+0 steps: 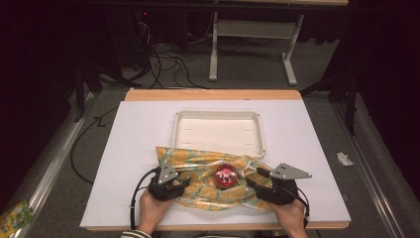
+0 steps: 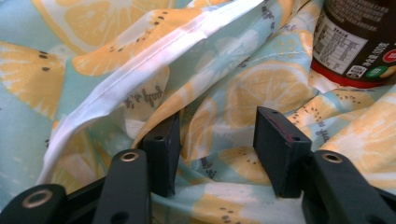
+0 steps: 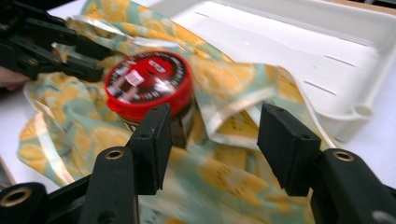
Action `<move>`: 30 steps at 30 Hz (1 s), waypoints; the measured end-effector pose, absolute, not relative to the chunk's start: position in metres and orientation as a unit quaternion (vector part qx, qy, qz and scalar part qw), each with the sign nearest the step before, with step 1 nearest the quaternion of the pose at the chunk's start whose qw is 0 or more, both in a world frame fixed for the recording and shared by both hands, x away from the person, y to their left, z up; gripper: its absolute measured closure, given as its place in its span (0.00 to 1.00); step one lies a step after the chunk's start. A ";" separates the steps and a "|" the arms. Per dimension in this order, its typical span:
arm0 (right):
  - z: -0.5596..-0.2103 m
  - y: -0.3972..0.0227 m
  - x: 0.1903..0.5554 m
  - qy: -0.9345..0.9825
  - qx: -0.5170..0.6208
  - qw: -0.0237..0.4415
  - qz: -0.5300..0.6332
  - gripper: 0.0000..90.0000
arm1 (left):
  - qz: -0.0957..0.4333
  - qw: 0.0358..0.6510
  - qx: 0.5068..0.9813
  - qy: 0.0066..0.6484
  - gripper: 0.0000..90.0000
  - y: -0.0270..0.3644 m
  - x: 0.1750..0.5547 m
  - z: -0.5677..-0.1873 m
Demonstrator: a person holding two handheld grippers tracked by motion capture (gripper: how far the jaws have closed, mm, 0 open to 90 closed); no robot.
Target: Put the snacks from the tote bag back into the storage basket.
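The cloth [image 1: 208, 178], printed with lemon slices, lies crumpled on the table [image 1: 133, 148] between the two tongs. A jar [image 1: 226, 175] with a red lid stands on the cloth, nearer the right tongs [image 1: 255, 178] than the left tongs [image 1: 181, 182].

Left tongs: jaws stand apart. In the left gripper view a fold of cloth [image 2: 219, 135] rises between the jaws, but the pads do not press on it.

Right tongs: jaws stand apart. In the right gripper view the jar [image 3: 148, 84] sits just beyond the left jaw, and loose cloth [image 3: 219, 168] lies in the gap; nothing is gripped.

A white tray [image 1: 218, 115] rests on the table beyond both tongs, its near rim touching the far edge of the cloth.
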State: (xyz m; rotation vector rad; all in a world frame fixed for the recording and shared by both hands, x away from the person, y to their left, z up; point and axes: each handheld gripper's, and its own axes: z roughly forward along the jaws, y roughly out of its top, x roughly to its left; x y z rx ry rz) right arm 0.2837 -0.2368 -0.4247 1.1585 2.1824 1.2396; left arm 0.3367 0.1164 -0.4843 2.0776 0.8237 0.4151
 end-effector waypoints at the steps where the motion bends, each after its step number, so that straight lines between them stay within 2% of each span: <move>1: -0.423 -0.234 0.285 0.778 0.406 0.188 0.440 0.50 | 0.167 0.423 0.828 0.329 0.56 0.116 0.337 -0.485; 30: -0.417 -0.180 0.307 0.821 0.360 0.158 0.414 0.35 | 0.167 0.423 0.828 0.328 0.52 0.116 0.336 -0.485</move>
